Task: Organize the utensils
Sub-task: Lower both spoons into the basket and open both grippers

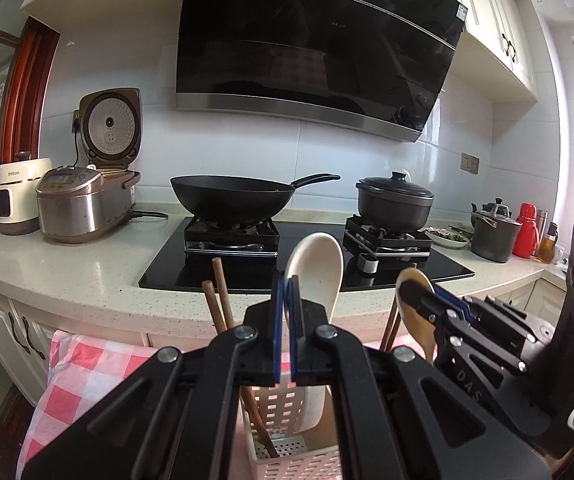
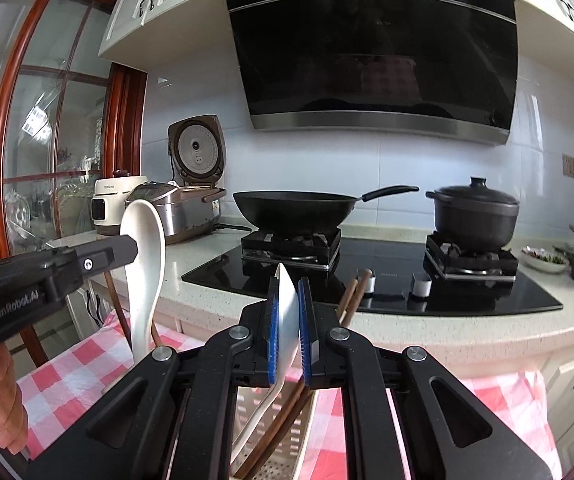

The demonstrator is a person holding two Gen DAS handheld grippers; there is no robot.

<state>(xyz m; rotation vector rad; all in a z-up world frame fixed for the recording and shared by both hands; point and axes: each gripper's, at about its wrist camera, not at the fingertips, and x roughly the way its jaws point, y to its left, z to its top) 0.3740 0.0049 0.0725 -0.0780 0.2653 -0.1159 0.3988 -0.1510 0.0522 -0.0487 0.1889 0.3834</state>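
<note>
- The left tongs (image 1: 287, 312) pinch the white spoon (image 1: 315, 264), low in the middle.
- The right tongs (image 2: 287, 332) pinch another spoon (image 2: 287, 320), maybe wooden.
- Both spoons stand in the pink basket (image 1: 283, 408).
- They look light, stiff and smooth; grab near the neck.

Speckled pale desk (image 1: 87, 272) along the tiled wall, with black hob (image 1: 307, 268) set in. On desk at left: white cooker (image 1: 17, 196), beside it steel rice cooker (image 1: 83, 204), lid up. On hob: wok (image 1: 239, 198), lidded pot (image 1: 395, 204). At right: dish (image 1: 447, 237), grey pot (image 1: 493, 234), red flask (image 1: 527, 230). Nearer, checked cloth (image 1: 87, 372) carrying pink basket (image 1: 287, 420).
</note>
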